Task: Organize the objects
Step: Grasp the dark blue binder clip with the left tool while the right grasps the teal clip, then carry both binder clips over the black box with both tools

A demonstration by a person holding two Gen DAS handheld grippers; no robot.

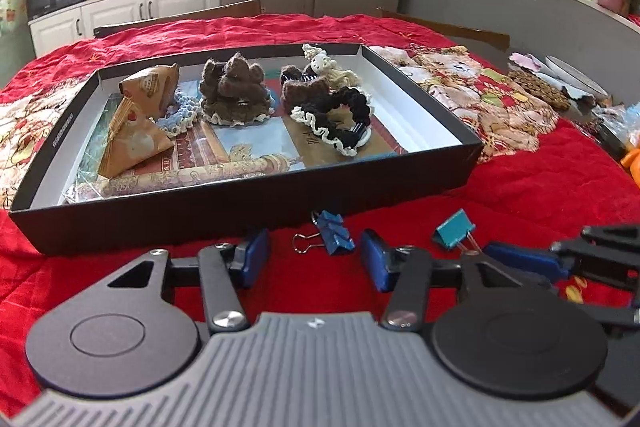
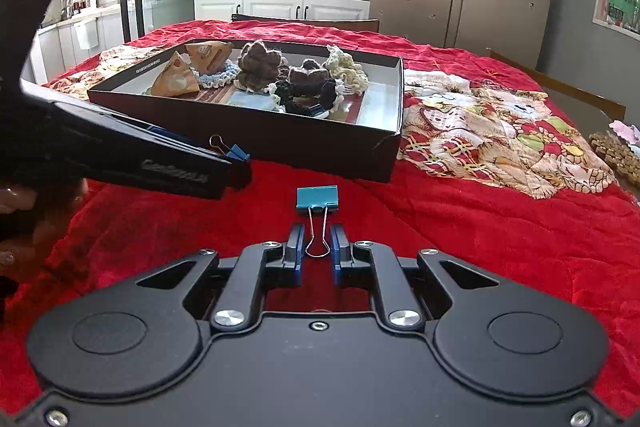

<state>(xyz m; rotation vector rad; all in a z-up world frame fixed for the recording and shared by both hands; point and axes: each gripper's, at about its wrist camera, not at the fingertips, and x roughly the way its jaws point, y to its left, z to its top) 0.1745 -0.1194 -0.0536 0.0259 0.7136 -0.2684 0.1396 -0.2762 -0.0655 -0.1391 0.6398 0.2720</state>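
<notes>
A dark blue binder clip [image 1: 332, 235] lies on the red cloth just in front of the black box [image 1: 240, 195]. My left gripper [image 1: 314, 249] is open, one finger on either side just behind the clip, pads apart from it. A teal binder clip [image 2: 317, 197] rests on the cloth to its right. My right gripper [image 2: 317, 233] is shut on this clip's wire handle. The right wrist view shows the left gripper [image 2: 240, 175] coming in from the left, with the dark blue clip [image 2: 236, 151] at its tip. The box holds brown paper packets [image 1: 136, 135] and several scrunchies [image 1: 234, 91].
A red cloth [image 2: 480, 247] covers the table, with a bear-patterned cloth [image 2: 500, 131] to the right of the box [image 2: 256, 135]. Loose clutter [image 1: 560, 87] lies at the far right edge. A hand [image 2: 12, 195] holds the left gripper at the left border.
</notes>
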